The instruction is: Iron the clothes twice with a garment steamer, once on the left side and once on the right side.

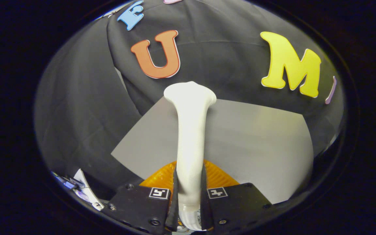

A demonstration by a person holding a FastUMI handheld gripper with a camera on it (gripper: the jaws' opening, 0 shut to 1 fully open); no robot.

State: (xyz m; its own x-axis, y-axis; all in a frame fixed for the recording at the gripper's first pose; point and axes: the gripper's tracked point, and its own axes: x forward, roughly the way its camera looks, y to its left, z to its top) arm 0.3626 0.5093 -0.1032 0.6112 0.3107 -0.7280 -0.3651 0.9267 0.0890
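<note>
The white garment steamer (190,130) runs straight ahead from between my fingers, its handle narrow at my end and its head flaring wide at the far end. My gripper (189,187) is shut on the steamer's handle, with both fingers (174,192) pressing its sides. An orange ribbed piece (219,176) sits under the handle, just above my fingers. The steamer's head hangs over the far edge of the grey tabletop (256,147). The steam face of the head is turned away from me and hidden.
Black cloth walls (77,114) close off the booth behind and to the left of the table. Some papers or small items (83,189) lie low on the left, beside my fingers.
</note>
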